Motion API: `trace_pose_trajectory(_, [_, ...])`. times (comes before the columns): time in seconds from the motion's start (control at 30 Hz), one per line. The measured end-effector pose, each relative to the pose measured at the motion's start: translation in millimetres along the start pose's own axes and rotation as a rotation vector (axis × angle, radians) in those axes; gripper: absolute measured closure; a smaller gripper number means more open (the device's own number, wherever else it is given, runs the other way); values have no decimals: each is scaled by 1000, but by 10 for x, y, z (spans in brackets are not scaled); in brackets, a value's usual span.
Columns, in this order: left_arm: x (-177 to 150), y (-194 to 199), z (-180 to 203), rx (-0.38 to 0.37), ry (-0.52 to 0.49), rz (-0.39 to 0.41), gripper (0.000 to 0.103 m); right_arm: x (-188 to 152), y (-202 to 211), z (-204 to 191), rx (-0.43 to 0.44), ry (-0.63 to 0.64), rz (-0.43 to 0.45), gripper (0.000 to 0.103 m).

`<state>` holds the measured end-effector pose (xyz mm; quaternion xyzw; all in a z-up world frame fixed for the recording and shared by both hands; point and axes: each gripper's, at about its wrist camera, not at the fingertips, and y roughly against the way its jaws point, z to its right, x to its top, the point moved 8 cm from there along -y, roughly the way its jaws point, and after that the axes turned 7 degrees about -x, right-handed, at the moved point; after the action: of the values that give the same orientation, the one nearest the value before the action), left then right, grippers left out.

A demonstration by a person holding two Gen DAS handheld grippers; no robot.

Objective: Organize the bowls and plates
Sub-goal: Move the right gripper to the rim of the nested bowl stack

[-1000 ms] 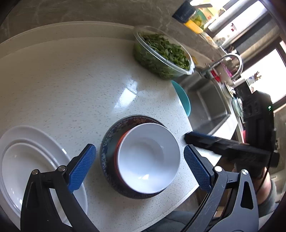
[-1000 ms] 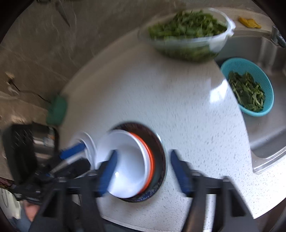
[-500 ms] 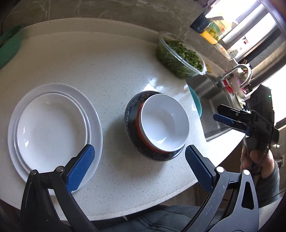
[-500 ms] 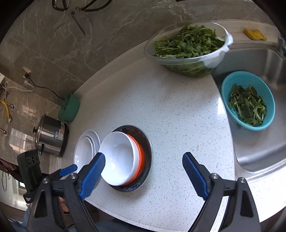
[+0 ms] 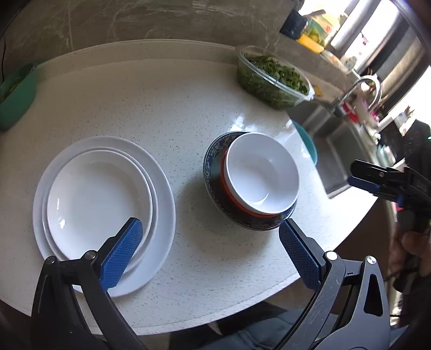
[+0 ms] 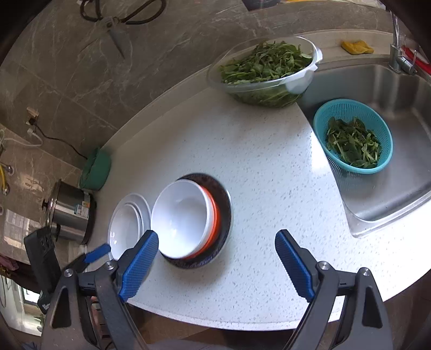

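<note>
A white bowl (image 5: 262, 173) (image 6: 183, 218) sits nested in an orange bowl (image 5: 229, 193) (image 6: 214, 215), itself inside a dark blue patterned bowl (image 5: 215, 161) (image 6: 225, 204), on the white counter. To their left lie two stacked white plates (image 5: 99, 199) (image 6: 129, 223). My left gripper (image 5: 210, 253) hovers open above the counter's near edge, between plates and bowls, holding nothing. My right gripper (image 6: 216, 265) is open and empty, just in front of the bowl stack. In the left wrist view the right gripper (image 5: 361, 175) shows at the right edge, held by a hand (image 5: 409, 253).
A clear bowl of greens (image 5: 272, 78) (image 6: 265, 72) stands at the counter's far side. A teal colander with greens (image 6: 353, 137) sits in the steel sink (image 6: 390, 107). A green cloth (image 6: 95, 169) and a steel pot (image 6: 68, 212) are at the left; scissors (image 6: 118, 24) hang on the wall.
Both grippers have drawn back from the bowl stack. The right gripper's jaws have spread wider. The left view has swung to take in the white plates fully.
</note>
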<state>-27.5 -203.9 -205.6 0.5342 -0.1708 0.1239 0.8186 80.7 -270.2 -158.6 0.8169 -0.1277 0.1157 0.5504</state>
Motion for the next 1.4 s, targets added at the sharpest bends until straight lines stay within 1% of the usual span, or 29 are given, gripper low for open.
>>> trace_pose_trajectory(0.07, [7,-17,-37,29,16,1,0,-27,-16,13,-17,16,-3,18])
trace_pose_trajectory(0.13, [33,-36,-58,59,16,5,1,-14,-59,43,-13,17,-14,22])
trace_pose_trajectory(0.23, [61,-44,-162,113,51,26,2,41,-175,76,-5,45,-42,30])
trace_pose_trajectory(0.27, [71,-50,-210,135,76,30,2,73,-218,86,1,61,-51,30])
trace_pose_trajectory(0.33, [97,-37,-247,146,113,47,2,138,-302,116,12,87,-70,31])
trace_pose_trajectory(0.4, [120,-19,-278,173,146,69,2,213,-399,157,25,121,-101,33])
trace_pose_trajectory(0.47, [109,-9,-302,196,187,86,2,280,-487,195,30,155,-126,38])
trace_pose_trajectory(0.6, [31,-60,-404,221,284,92,2,350,-608,204,57,217,-165,41])
trace_pose_trajectory(0.63, [6,-75,-435,226,308,91,3,360,-644,208,62,233,-176,44])
trace_pose_trajectory(0.67, [-23,-92,-451,225,327,92,4,365,-676,212,65,243,-187,47])
trace_pose_trajectory(0.7, [-54,-107,-446,228,337,93,11,371,-711,215,70,256,-200,48])
trace_pose_trajectory(0.73, [-75,-113,-438,243,340,93,21,364,-751,214,75,269,-213,49])
trace_pose_trajectory(0.77, [-124,-109,-442,257,344,91,25,356,-783,213,81,279,-226,50])
trace_pose_trajectory(0.8, [-155,-144,-433,259,350,82,31,348,-805,209,87,289,-236,50])
trace_pose_trajectory(0.83, [-182,-174,-421,252,357,79,40,337,-835,209,91,302,-248,51])
trace_pose_trajectory(0.87, [-213,-216,-412,245,368,75,44,335,-862,218,92,310,-256,52])
trace_pose_trajectory(0.9, [-245,-269,-382,218,382,68,48,330,-883,222,97,313,-264,52])
trace_pose_trajectory(1.07, [-311,-400,-351,190,424,59,48,339,-946,193,130,343,-297,52])
trace_pose_trajectory(1.17, [-338,-489,-318,156,448,57,48,330,-985,167,134,365,-314,52])
trace_pose_trajectory(1.4, [-374,-583,-320,146,483,60,48,353,-1062,128,150,395,-347,52])
